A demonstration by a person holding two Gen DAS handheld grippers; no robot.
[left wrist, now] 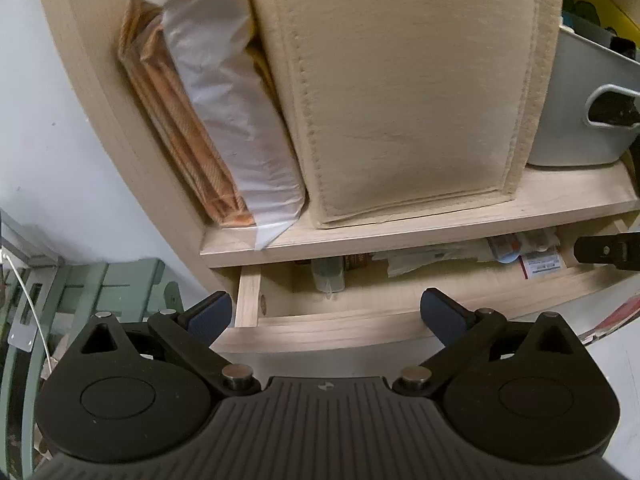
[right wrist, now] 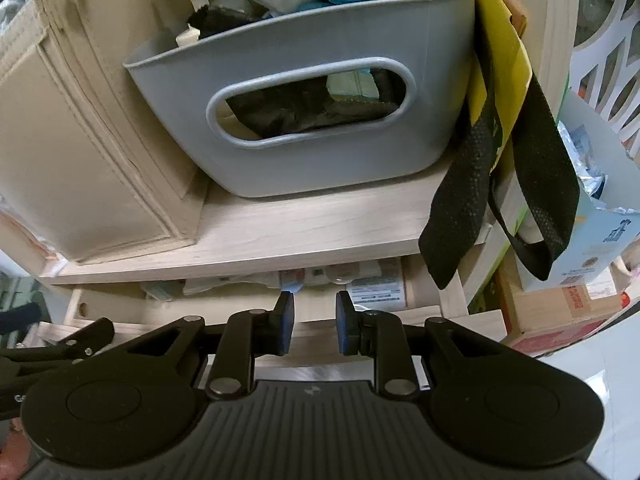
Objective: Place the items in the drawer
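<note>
Below the shelf (left wrist: 420, 236), the drawer (left wrist: 320, 332) stood open.
My left tongs (left wrist: 326, 312) were spread wide and empty; my right tongs (right wrist: 315, 322) were narrowly parted, pinching nothing.

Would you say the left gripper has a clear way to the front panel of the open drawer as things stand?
Probably yes. The left gripper is open and empty, and the drawer's front panel lies right between and below its fingertips with nothing in front of it. The right gripper sits off at the drawer's far end.

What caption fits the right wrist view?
Right gripper, empty, jaws narrowly apart, before the open drawer under a grey basket.
</note>
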